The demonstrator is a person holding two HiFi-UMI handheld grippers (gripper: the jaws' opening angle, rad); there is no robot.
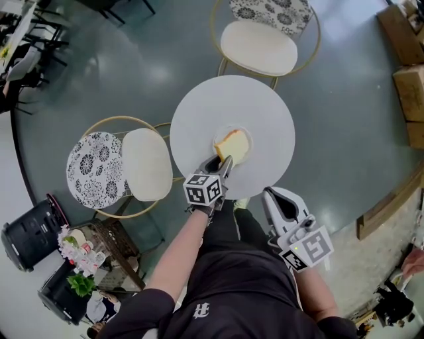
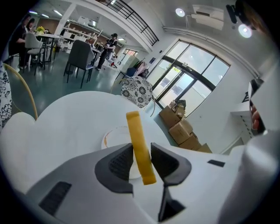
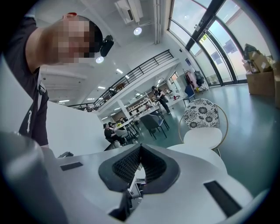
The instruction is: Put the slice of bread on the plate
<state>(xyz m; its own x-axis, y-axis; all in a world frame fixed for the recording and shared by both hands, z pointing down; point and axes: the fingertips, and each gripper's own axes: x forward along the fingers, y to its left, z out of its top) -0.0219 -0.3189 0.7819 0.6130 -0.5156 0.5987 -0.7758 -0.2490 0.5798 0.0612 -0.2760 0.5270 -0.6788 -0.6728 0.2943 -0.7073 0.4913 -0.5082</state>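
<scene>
The head camera is looking steeply down from above the person onto the round bench [image 1: 199,119], the chairs and the floor. The camera on the left hand-held gripper [image 1: 222,163] is sitting close behind its jaws, facing across the bench top toward the glass doors [image 2: 186,83]. The camera on the right hand-held gripper [image 1: 277,195] is facing almost level over the bench edge into the hall. All three views are sharing the bench and the patterned chair [image 1: 268,13].

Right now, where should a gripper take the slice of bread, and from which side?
Take the slice of bread by its near edge, jaws across its flat faces, from the person's side: it is thin, and the left gripper holds it so.
</scene>
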